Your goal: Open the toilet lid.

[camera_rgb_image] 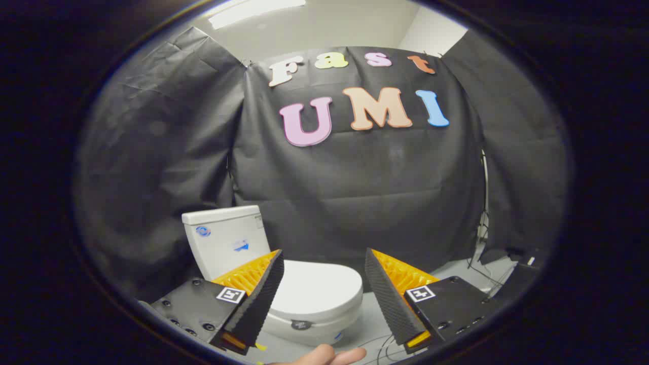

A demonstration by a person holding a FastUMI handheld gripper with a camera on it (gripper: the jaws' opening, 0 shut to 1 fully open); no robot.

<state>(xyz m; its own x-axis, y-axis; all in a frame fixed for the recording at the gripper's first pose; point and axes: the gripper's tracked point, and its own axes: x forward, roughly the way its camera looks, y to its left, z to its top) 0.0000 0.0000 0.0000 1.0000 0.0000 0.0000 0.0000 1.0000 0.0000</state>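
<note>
A white toilet stands on the floor against the black cloth wall, with its tank (226, 242) behind and to the left. Its lid (317, 289) lies flat and closed over the bowl. My gripper (324, 258) hovers above and short of the toilet, open, with a wide gap between the fingers and nothing held. The lid shows through that gap, beyond the fingertips. The left finger (261, 296) covers the lid's left part and the lower tank.
A person's hand (324, 356) shows just below the fingers. Loose cables (479, 253) hang down the wall on the right and trail over the pale floor (372, 324) beside the toilet. A dark box (522, 276) sits at the far right.
</note>
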